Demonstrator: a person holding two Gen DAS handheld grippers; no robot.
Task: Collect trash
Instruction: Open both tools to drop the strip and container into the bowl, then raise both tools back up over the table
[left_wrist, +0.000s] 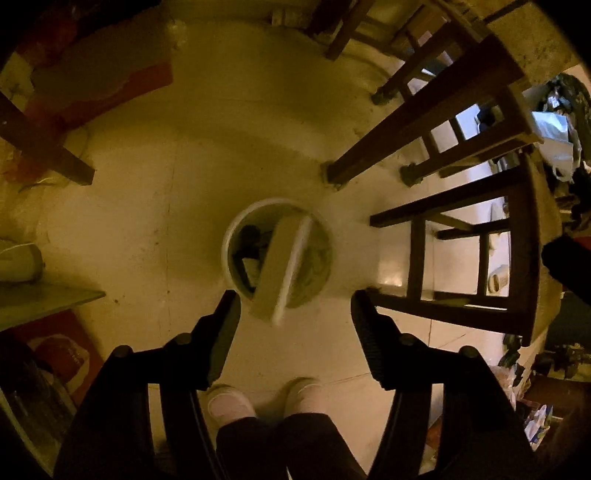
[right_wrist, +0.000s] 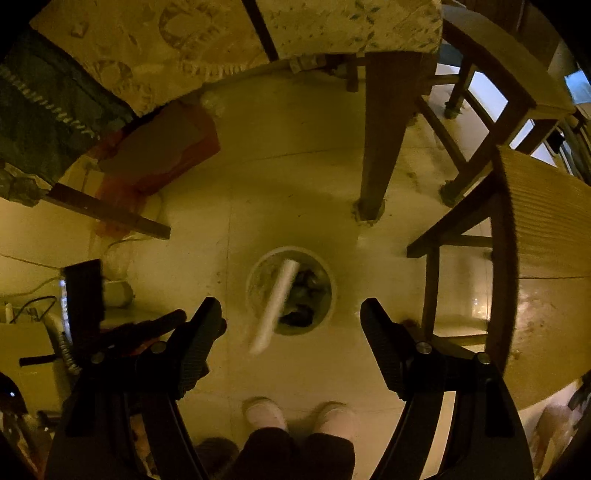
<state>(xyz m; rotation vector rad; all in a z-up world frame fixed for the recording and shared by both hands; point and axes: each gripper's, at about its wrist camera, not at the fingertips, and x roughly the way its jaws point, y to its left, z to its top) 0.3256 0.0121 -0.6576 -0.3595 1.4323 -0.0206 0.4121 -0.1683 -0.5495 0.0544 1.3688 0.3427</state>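
A round white trash bin (left_wrist: 226, 240) (right_wrist: 333, 291) stands on the pale floor straight below both grippers, with dark and pale rubbish inside. A long flat pale box (left_wrist: 279, 266) (right_wrist: 277, 299) shows blurred over the bin's mouth. Its far end is over the opening and its near end reaches past the near rim. No pad touches it. My left gripper (left_wrist: 295, 295) is open above the bin's near rim, with nothing gripped. My right gripper (right_wrist: 291, 302) is open too, with its fingers either side of the bin and nothing between the pads.
A person's feet in pale slippers (left_wrist: 229, 406) (right_wrist: 264, 413) stand just short of the bin. Dark wooden chairs (left_wrist: 465, 258) (right_wrist: 535, 221) and a table leg (left_wrist: 406, 125) (right_wrist: 380, 147) crowd the right. A red bag (left_wrist: 110, 88) (right_wrist: 159, 147) lies at the upper left.
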